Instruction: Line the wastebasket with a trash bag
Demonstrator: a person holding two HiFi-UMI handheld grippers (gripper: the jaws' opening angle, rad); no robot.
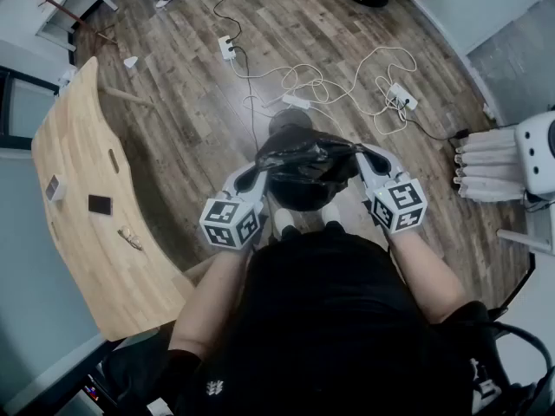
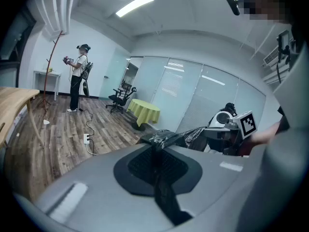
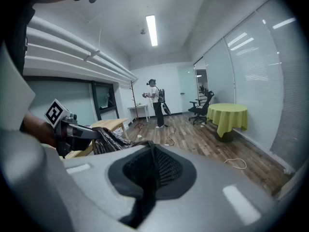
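Observation:
A black trash bag point(image 1: 308, 165) hangs stretched between my two grippers, above the floor in front of me. My left gripper point(image 1: 260, 173) is shut on the bag's left edge, and my right gripper point(image 1: 360, 156) is shut on its right edge. Under the bag stands a dark round wastebasket point(image 1: 289, 121), mostly hidden; only its far rim shows. In the left gripper view, black film is pinched in my left gripper point(image 2: 155, 146) and the bag point(image 2: 178, 138) runs across to the other gripper. The right gripper view shows my right gripper point(image 3: 150, 149) clamping the bag point(image 3: 111, 140).
A long wooden table point(image 1: 87, 232) with a phone point(image 1: 100, 204) runs along the left. Power strips point(image 1: 227, 47) and white cables point(image 1: 347, 81) lie on the wood floor beyond the basket. A white device point(image 1: 538, 154) stands at right. Farther off are a yellow-draped table point(image 2: 144, 111) and a standing person point(image 2: 77, 79).

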